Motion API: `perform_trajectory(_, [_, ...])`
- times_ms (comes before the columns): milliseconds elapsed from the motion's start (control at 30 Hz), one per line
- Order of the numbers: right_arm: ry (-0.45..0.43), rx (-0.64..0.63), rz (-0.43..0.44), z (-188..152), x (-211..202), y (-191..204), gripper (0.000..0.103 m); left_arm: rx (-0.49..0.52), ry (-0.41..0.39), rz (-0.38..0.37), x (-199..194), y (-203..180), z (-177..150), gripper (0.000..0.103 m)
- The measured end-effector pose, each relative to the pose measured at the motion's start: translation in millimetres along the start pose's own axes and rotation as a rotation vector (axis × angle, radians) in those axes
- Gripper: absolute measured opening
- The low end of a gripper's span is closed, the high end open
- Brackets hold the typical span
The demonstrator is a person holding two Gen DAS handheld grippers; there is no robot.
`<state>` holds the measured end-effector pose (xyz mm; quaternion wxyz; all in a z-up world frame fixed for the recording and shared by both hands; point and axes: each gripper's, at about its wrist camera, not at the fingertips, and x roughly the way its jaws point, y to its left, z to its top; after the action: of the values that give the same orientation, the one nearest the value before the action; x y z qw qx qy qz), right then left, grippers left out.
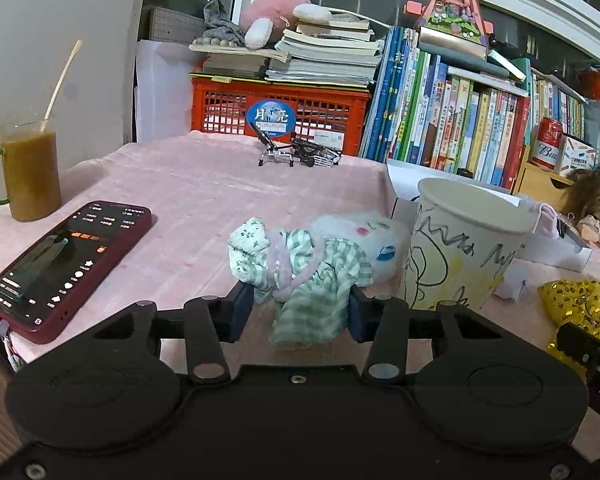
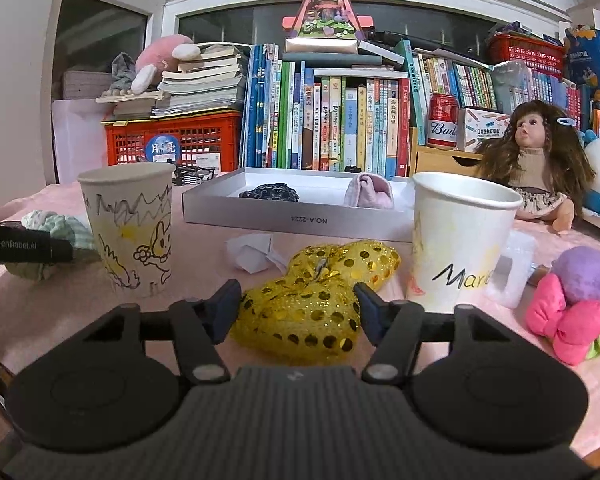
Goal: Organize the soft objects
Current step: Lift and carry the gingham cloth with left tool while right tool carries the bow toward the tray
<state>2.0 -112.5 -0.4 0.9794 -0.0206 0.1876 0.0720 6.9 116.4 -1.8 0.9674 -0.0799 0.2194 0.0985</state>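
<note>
Now my left gripper (image 1: 300, 306) has its jaws pressed on the green checked cloth bundle (image 1: 300, 268) lying on the table (image 1: 180, 184); my right gripper (image 2: 298, 306) clamps the yellow sequined bow (image 2: 312, 300) between two paper cups.

Soft checked cloth bundle (image 1: 300, 276), glittery sequined yellow bow (image 2: 312, 300), matt paper cup (image 2: 130, 232), pink ribbed cloth over the tabletop (image 1: 188, 200).
</note>
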Motion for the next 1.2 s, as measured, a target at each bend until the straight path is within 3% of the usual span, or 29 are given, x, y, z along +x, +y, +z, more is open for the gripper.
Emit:
perform_trajectory(200, [0.009, -0.006, 0.017, 4.1, -3.2, -2.2, 0.05, 0.005, -0.023, 0.006, -8.0, -0.4, 3.9, 0.044])
perform_trajectory(633, [-0.061, -0.032, 0.07, 26.4, -21.7, 3.7, 0.046, 0.015, -0.08, 0.012, -24.6, -1.2, 26.8, 0.041])
perform_trajectory(900, [-0.112, -0.018, 0.089, 52.3, -27.3, -3.2, 0.046, 0.033, -0.082, -0.076, -23.6, -7.0, 59.1, 0.039])
perform_trajectory(1200, [-0.101, 0.034, 0.138, 99.7, -19.1, -29.5, 0.047, 0.048, -0.048, -0.194, -9.1, -11.9, 119.1, 0.037])
